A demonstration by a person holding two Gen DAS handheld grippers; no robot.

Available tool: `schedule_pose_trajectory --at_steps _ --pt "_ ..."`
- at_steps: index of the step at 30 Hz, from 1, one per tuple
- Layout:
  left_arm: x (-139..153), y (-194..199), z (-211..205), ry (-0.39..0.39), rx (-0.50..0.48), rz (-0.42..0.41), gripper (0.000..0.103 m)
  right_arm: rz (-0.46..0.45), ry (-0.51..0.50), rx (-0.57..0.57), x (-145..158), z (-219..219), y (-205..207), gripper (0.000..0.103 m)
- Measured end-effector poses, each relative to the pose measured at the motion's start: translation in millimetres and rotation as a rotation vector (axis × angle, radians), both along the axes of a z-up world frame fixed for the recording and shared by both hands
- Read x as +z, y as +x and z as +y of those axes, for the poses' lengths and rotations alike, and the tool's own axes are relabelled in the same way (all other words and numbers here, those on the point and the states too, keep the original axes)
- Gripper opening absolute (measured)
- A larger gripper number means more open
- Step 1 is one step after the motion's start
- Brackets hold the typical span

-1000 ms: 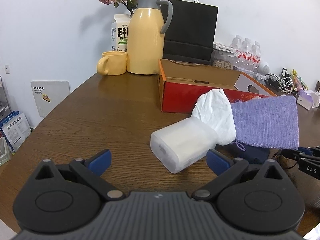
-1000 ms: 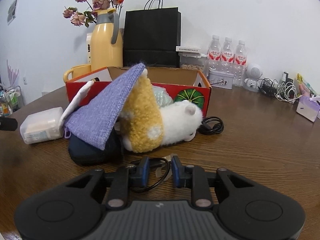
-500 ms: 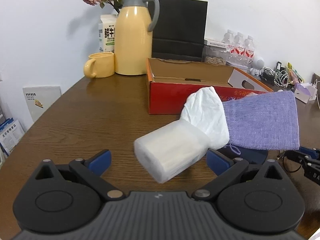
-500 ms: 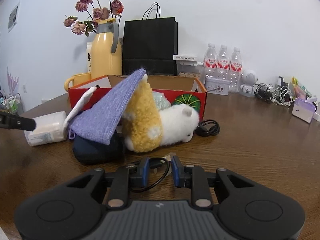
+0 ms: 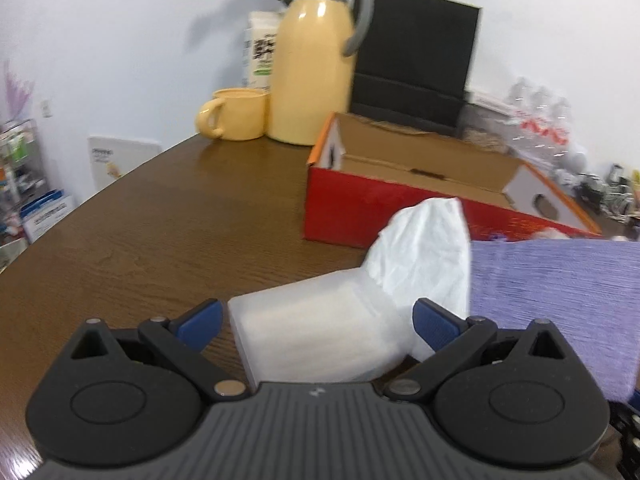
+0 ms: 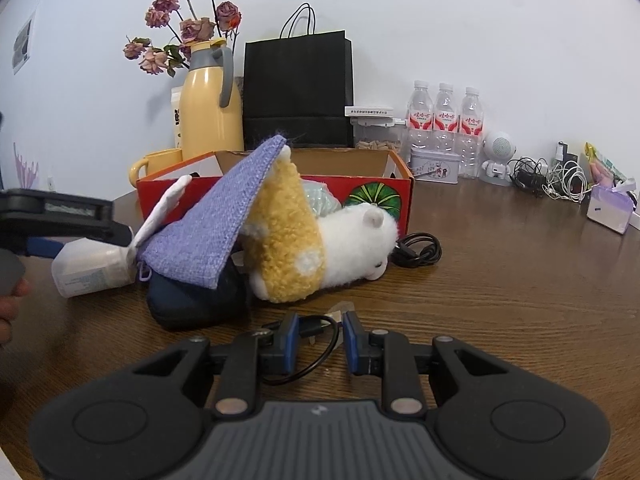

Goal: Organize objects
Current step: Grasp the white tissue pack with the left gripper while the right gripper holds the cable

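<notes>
Left wrist | tissue pack (image 5: 316, 336) lying flat (tissue end toward box (image 5: 400, 204))

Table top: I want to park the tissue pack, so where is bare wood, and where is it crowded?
Bare wood lies left of the red box, toward the yellow mug, and right of the plush toy, before the tangled cables. It is crowded around the purple cloth, where the tissue pack lies.
</notes>
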State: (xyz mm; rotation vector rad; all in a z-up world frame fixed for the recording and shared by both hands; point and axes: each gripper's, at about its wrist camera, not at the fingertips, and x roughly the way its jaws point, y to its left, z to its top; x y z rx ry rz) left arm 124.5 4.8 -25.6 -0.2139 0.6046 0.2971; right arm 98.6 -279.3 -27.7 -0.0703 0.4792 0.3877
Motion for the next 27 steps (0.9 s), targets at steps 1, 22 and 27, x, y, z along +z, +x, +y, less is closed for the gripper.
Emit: schedule_pose_trajectory --at_steps 1,22,27 --pt "-1.8 0.9 -0.1 -0.006 0.013 0.001 0.103 -0.001 0.002 0.000 0.0 -0.1 0.0 0.023" --pt "-16.4 -13.0 19.2 0.014 -0.036 0.003 0.088 0.000 0.011 0.013 -0.4 0.1 0.9 0.023" --pt "-12.5 -23.4 23.5 0.020 -0.049 -0.026 0.087 -0.008 0.015 0.005 0.5 -0.8 -0.2 0.023"
